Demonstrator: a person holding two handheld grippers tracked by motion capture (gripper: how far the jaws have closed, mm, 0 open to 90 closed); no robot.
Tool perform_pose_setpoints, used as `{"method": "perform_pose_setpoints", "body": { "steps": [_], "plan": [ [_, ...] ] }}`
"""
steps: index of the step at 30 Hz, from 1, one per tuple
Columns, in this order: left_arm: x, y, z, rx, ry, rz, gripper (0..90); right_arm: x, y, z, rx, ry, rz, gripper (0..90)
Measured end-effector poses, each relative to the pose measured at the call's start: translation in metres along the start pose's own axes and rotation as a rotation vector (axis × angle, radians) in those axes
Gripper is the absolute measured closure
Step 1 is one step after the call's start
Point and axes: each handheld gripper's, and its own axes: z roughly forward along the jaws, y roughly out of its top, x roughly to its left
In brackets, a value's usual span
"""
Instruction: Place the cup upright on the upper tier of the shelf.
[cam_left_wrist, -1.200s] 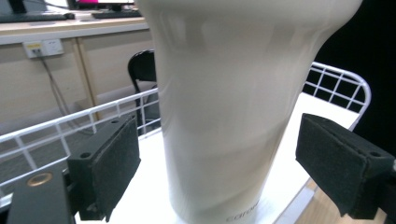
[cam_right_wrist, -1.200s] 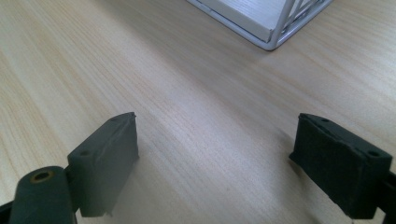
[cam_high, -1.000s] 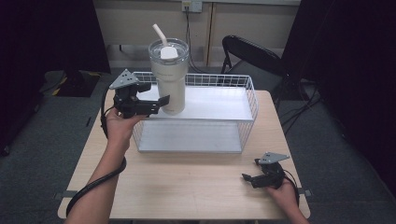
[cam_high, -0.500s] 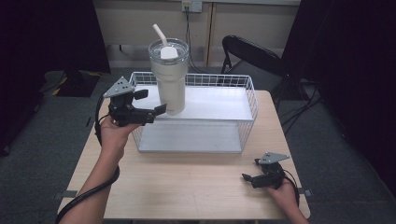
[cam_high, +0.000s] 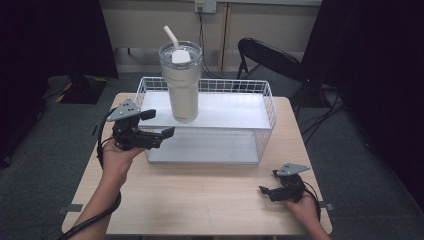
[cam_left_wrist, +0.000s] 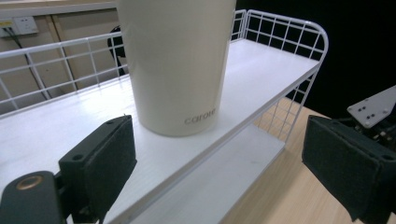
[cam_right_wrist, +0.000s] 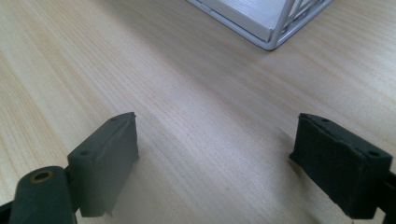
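Note:
A cream tumbler (cam_high: 181, 82) with a clear lid and a white straw stands upright on the upper white shelf of a wire rack (cam_high: 269, 106). My left gripper (cam_high: 161, 123) is held open just left of the rack's front corner, apart from the tumbler. In the left gripper view the tumbler (cam_left_wrist: 177, 65) rises ahead, beyond the wide-apart pads (cam_left_wrist: 100, 163), and nothing sits between them. My right gripper (cam_high: 264, 190) rests low on the wooden table (cam_high: 200, 200) at the front right. It is open, and bare wood lies between its pads (cam_right_wrist: 107, 158).
The rack has a lower white shelf (cam_high: 205, 147) in front of the upper one, and its corner (cam_right_wrist: 275, 37) lies ahead of the right gripper. A black chair (cam_high: 270, 57) stands behind the table. A grey plate (cam_left_wrist: 373, 107) of the other gripper peeks past the left gripper's right jaw.
The left gripper, which was around the tumbler's base a second ago, has drawn back left and toward the person. The tumbler stays on the shelf. The right gripper has not moved.

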Motion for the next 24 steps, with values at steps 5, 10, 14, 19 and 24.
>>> {"method": "perform_pose_setpoints", "body": {
  "steps": [5, 10, 14, 19, 24],
  "plan": [
    [-0.001, -0.01, -0.003, 0.002, -0.012, -0.009, 9.5, 0.0, 0.0, 0.0, 0.0, 0.0, 0.0, 13.5],
    [-0.002, -0.022, -0.006, 0.01, -0.013, -0.007, 9.5, 0.0, 0.0, 0.0, 0.0, 0.0, 0.0, 13.5],
    [-0.001, -0.031, -0.007, 0.013, -0.017, -0.011, 9.5, 0.0, 0.0, 0.0, 0.0, -0.001, 0.002, 13.5],
    [-0.001, -0.044, -0.008, 0.027, -0.014, -0.002, 9.3, 0.0, 0.0, 0.0, -0.001, -0.002, 0.004, 13.5],
    [0.0, -0.057, -0.007, 0.046, -0.023, -0.011, 9.2, 0.0, 0.0, 0.0, -0.002, -0.003, 0.005, 13.5]
  ]
}}
